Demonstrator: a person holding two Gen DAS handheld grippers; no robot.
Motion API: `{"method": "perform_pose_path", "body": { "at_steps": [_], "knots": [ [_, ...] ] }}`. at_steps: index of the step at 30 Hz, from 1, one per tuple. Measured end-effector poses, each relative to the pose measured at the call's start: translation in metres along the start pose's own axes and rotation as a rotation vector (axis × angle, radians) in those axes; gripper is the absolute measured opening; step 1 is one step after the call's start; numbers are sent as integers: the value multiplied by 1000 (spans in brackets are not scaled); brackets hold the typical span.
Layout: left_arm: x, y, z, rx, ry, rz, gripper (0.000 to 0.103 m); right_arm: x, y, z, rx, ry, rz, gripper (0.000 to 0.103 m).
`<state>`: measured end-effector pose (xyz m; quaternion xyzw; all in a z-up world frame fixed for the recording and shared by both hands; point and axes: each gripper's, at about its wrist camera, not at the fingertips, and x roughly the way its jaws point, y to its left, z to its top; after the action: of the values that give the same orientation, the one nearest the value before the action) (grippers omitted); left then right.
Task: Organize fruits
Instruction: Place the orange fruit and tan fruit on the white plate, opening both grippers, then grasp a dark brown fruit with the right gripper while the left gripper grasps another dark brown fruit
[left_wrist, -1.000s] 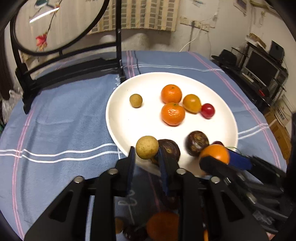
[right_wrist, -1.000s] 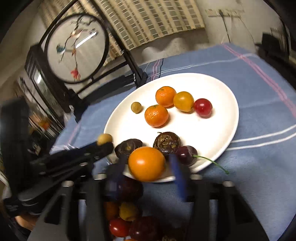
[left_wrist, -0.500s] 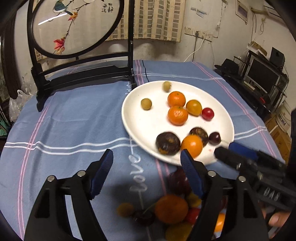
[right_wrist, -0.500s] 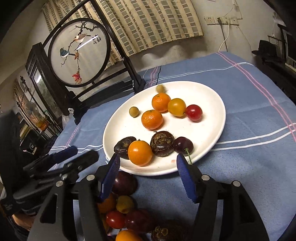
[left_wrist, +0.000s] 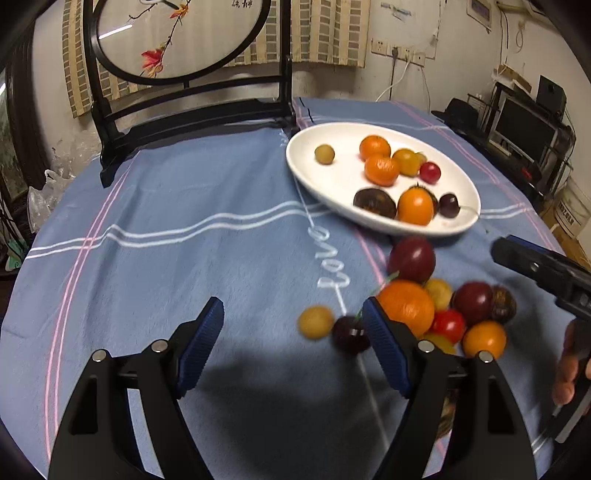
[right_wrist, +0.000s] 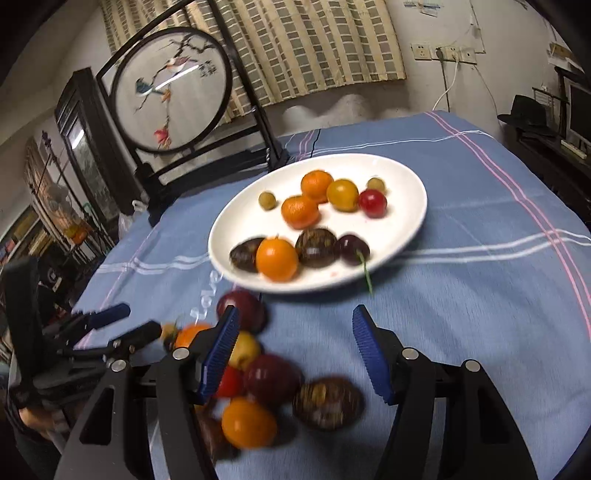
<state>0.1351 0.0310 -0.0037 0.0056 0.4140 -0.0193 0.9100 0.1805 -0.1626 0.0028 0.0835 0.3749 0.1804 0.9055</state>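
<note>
Overhead, both tools gaping: left tool (left_wrist: 293, 338), right tool (right_wrist: 293, 350).

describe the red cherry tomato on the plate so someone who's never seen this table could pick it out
Start at the white plate on the blue tablecloth, in front of the round embroidered screen. On its far half sits a cluster of two mandarins and a yellow-orange tomato; the red cherry tomato touches that tomato's right side. It is the only bright, glossy red fruit on the plate; the dark cherry nearer the front is almost black.
</note>
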Motion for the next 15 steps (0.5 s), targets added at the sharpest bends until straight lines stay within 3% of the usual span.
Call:
{"method": "perform_pose_path", "body": {
  "at_steps": [6,15],
  "knots": [
    [-4,3,-10,3,6,-6,76,-19,5,-30,-15,50,24,64],
    [-11,6,-17,-14,2,-15,76,-29,23,-58,-131,143,-38,59]
  ]
}}
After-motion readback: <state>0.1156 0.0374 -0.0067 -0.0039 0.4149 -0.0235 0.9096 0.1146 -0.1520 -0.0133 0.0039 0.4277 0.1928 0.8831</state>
